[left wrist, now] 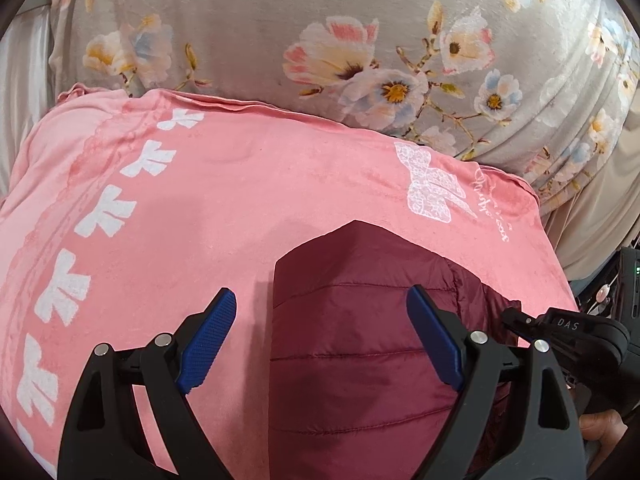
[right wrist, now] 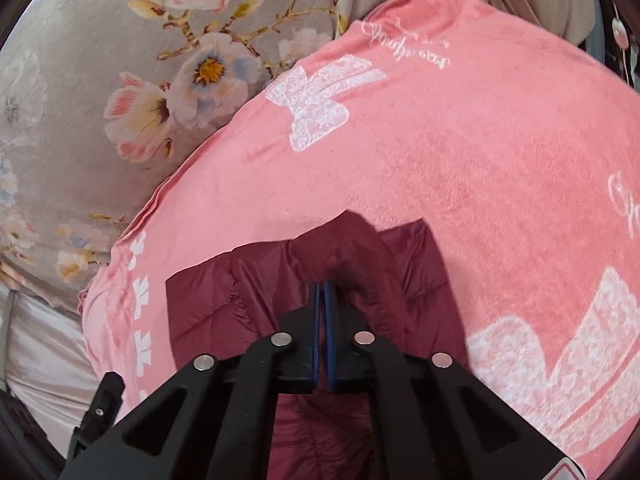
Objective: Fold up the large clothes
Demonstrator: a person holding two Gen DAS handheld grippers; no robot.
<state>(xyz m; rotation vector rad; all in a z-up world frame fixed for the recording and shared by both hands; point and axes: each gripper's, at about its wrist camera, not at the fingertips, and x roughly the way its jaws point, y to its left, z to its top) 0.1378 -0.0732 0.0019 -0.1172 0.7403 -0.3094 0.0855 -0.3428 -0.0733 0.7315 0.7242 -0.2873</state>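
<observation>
A maroon quilted jacket [left wrist: 352, 320] lies on a pink blanket [left wrist: 200, 200] with white bow prints. My left gripper [left wrist: 322, 308] hovers open over the jacket's left edge, one blue pad above the blanket and the other above the jacket, with nothing pinched. In the right wrist view the jacket [right wrist: 248, 292] bunches and puckers around my right gripper [right wrist: 322, 290], whose blue pads are pressed together on a fold of its fabric. The right gripper's black body [left wrist: 568, 332] also shows at the right edge of the left wrist view.
The pink blanket [right wrist: 460, 168] covers a bed with a grey floral sheet [left wrist: 320, 20] behind it. A beige cloth [left wrist: 600, 208] hangs at the far right. A pale sheet [right wrist: 44, 352] shows at the left. A person's fingers [left wrist: 600, 424] hold the right tool.
</observation>
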